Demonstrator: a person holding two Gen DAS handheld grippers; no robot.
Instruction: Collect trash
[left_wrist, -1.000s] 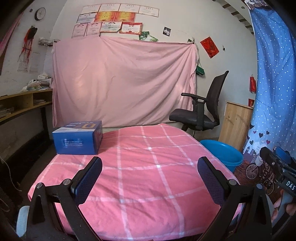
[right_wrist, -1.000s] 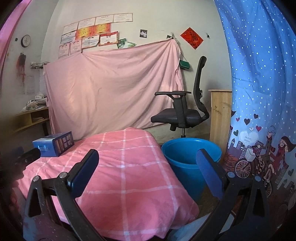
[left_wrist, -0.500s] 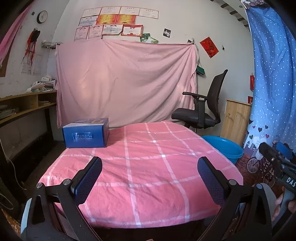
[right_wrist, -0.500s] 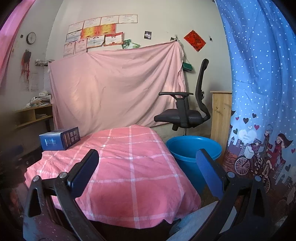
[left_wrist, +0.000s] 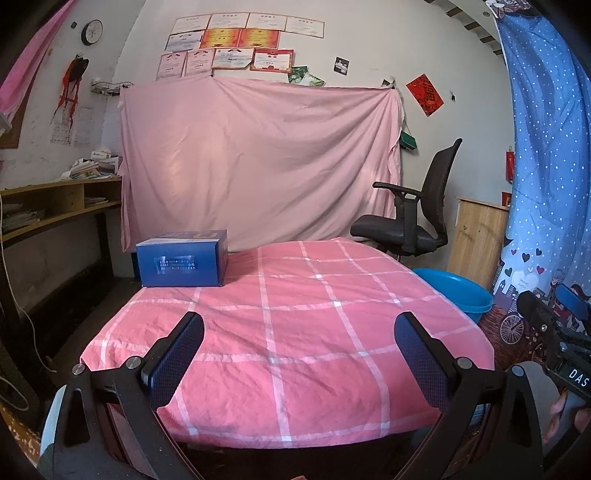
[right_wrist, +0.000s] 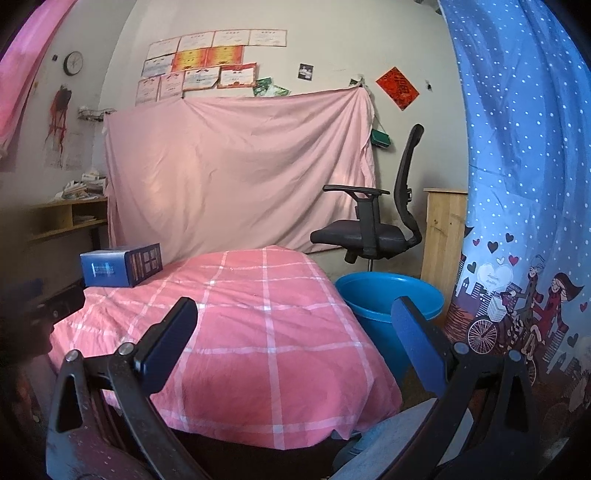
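White "DAS" lettering on right gripper (left_wrist: 554, 332)

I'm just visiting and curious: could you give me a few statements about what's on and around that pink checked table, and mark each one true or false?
1. A blue box sits at the far left corner of the pink checked table. True.
2. The blue tub stands on the table. False: it is on the floor beside the table's right side.
3. The left gripper is clamped on the box. False: it is open, holding nothing.
4. The right gripper is open and empty. True.
5. A black office chair stands behind the tub. True.
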